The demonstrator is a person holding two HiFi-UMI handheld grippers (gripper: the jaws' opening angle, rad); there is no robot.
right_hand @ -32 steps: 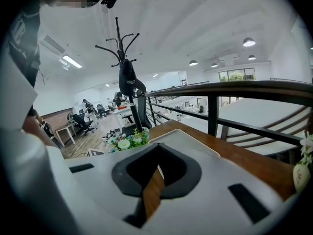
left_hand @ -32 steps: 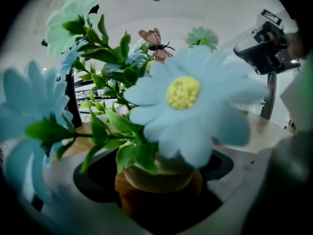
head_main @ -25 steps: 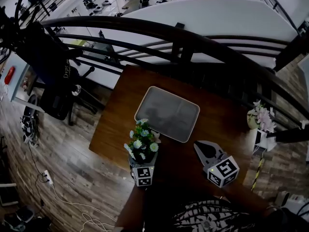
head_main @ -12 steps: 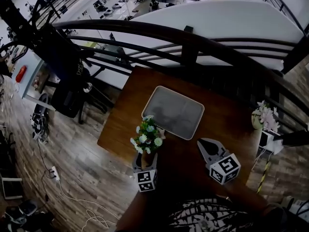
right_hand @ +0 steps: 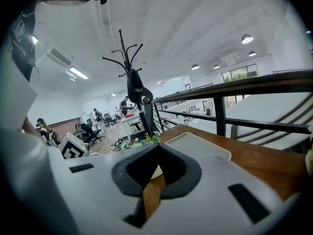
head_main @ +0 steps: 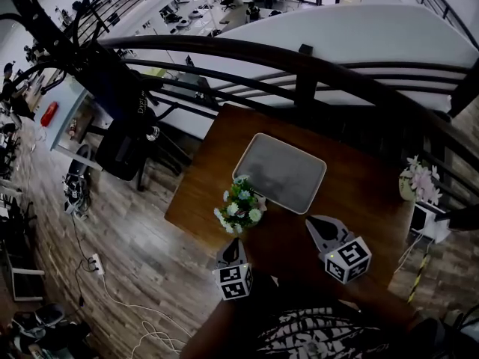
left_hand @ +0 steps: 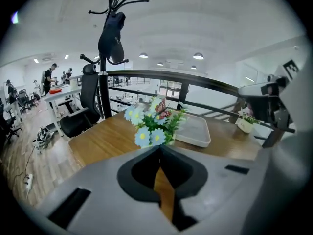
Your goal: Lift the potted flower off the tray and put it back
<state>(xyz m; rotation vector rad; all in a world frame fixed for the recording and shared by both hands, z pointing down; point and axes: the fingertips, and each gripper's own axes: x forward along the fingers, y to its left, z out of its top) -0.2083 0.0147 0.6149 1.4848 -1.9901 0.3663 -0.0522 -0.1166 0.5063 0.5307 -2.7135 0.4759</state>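
Brown wooden table [head_main: 352, 189], centre frame. Pale grey rectangular tray [head_main: 283, 172] lies empty on it. Small potted flower with white-blue blooms [head_main: 241, 209] stands upright on the table, off the tray, just beside its lower-left corner. Left gripper [head_main: 233, 247] is the nearer one: the flower is straight ahead, up-frame of it, apart. It is nose-down, and its jaws have just closed together with nothing between them. Right gripper [head_main: 313, 223], lower right, is closed and empty, aimed at the tray.
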